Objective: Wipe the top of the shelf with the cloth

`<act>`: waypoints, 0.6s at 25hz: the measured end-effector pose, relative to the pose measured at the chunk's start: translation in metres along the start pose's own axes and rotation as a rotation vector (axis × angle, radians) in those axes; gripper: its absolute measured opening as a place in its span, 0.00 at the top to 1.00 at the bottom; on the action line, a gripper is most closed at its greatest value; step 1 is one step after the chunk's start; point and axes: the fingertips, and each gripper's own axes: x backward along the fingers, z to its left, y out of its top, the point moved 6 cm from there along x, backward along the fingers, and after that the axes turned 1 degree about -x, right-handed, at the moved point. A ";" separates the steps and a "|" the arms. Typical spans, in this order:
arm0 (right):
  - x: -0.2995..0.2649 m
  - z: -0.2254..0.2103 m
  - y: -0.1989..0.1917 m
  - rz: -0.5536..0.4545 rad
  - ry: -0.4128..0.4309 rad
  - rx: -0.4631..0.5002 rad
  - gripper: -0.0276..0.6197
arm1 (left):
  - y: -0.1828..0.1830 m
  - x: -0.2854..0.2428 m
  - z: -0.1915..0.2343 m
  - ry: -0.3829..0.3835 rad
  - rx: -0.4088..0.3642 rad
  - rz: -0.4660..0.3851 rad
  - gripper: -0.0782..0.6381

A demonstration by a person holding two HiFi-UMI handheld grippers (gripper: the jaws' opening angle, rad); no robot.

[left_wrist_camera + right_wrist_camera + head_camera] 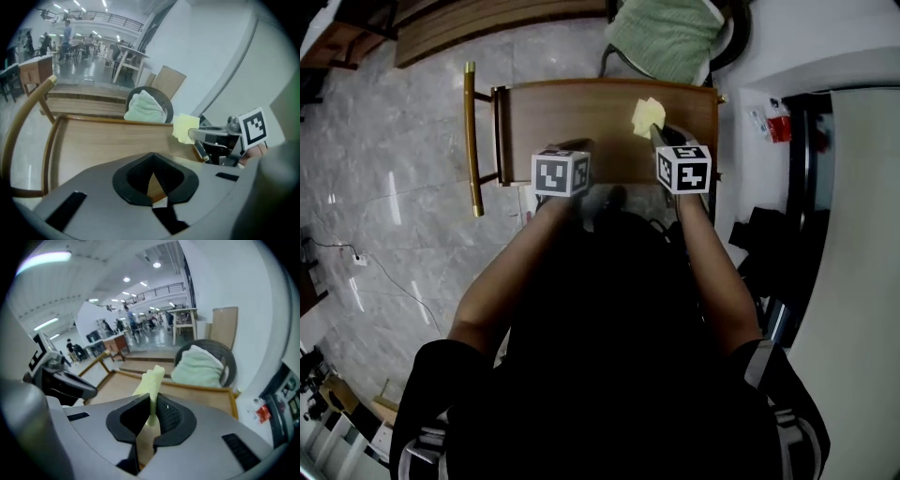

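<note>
Left gripper (152, 174): jaws brought together at the tips with nothing between them; a sliver of wood shows through the small gap behind the tips.
Right gripper (151, 408): jaws clamped on the yellow cloth (151, 380).
Cloth: it stands up out of the right gripper's jaws and folds forward past their tips, over the shelf top (103, 140). Seen from the left gripper, it hangs ahead and to the right.
Shelf top: bare brown wood lying under and ahead of both grippers, with a raised edge. A gold rail (471, 141) runs to the left of the left gripper.
Beyond the jaws: a pale green towel (199, 366) is heaped in a dark round chair (228, 357) past the far edge of the shelf.
Hidden: the cloth's lower end is lost between the right pads. In the head view the person's dark torso and arms cover the near edge of the shelf and everything below it.
Hard to make out: distant people and tables in both gripper views are small and blurred.
Writing: none is readable. The marker cube (682, 169) bears only black-and-white squares. The print on a red tag (776, 124) to the right of the right gripper is too small to read.
</note>
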 end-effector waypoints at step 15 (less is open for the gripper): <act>0.089 0.139 0.211 -0.588 0.641 0.279 0.89 | 0.143 0.212 0.017 -0.354 -0.313 -0.641 0.88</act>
